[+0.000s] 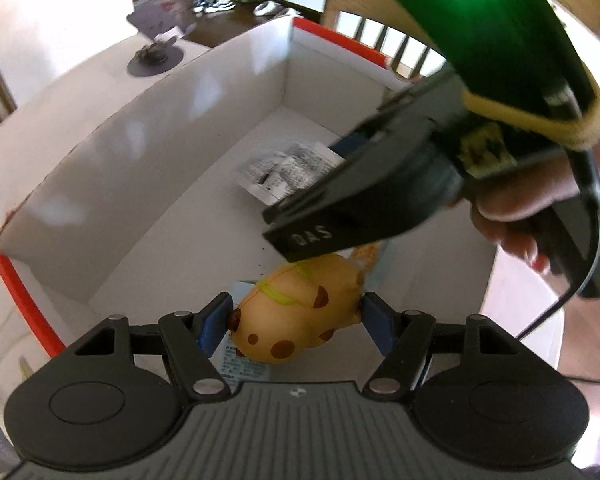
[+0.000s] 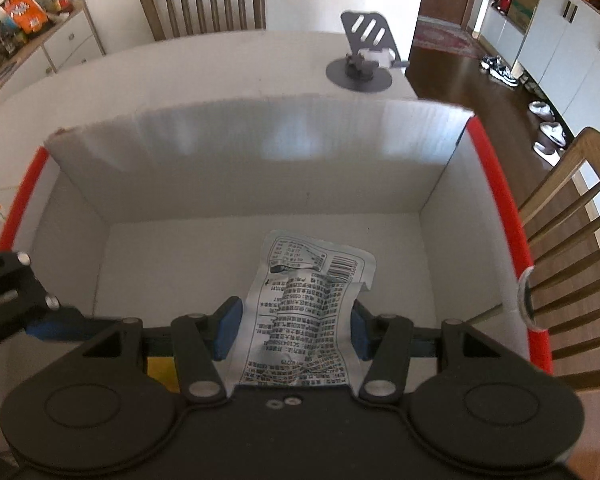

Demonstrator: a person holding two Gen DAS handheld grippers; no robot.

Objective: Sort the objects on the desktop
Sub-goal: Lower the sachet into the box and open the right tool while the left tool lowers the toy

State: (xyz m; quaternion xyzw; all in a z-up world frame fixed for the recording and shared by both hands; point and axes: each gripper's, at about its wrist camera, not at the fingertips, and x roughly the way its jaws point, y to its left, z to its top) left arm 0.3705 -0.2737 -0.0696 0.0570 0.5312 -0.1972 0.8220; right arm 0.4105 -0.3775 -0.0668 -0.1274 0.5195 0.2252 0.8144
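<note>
Inside a white cardboard box with red-edged side walls, two handheld grippers are working side by side. The left gripper is pinching an orange toy with brown spots and a thin yellow band around it; its blue fingertips are pressing against the toy's two ends, and the toy is filling the gap between them. The toy is hanging over the near end of the box floor, above a printed packet whose corner is showing beneath it.

The right gripper is reaching into the same box from the other side. Its blue pads are spread apart, with a silver foil packet covered in small black print and a barcode lying between them. The pads are sitting just beside the packet's edges; whether they are touching it cannot be told. The packet is lying crumpled on the box floor, running from the gripper's body toward the far wall.

In the left wrist view, the right gripper's black body is crossing the upper right, held by a hand.

The box is sitting on a pale table. A grey phone stand is standing on the table beyond the box, and wooden chairs are surrounding the table.
</note>
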